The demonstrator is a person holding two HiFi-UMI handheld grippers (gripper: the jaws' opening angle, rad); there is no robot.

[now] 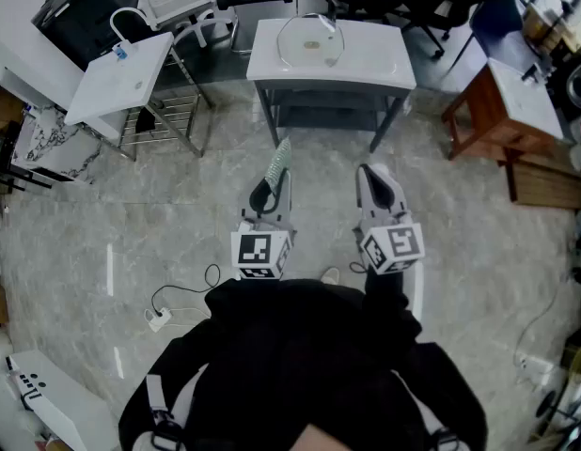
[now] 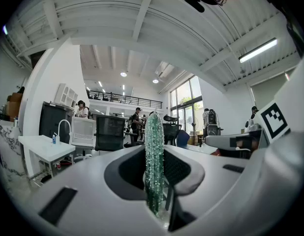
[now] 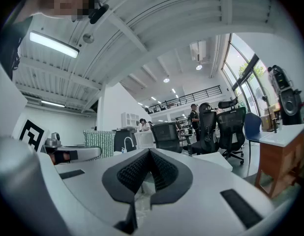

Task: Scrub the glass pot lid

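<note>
Two tongs are hovering side by side over the marbled floor point(image 1: 178, 205), short of the white table point(image 1: 389, 69). The left tongs point(image 1: 268, 192) are clamping a glittery green scrubbing pad point(image 1: 279, 158), which is sticking out past their tips. The right tongs point(image 1: 372, 175) are resting with jaws together, nothing between them. The glass pot lid point(image 1: 310, 43) is lying on the table, well apart from both.

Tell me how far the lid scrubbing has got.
Done: left tongs are shut on the scrubber. In hand: nothing on the lid; both tongs hang over the floor, short of the table, right tongs shut and empty. Left: reach the lid on the table and scrub it.
</note>
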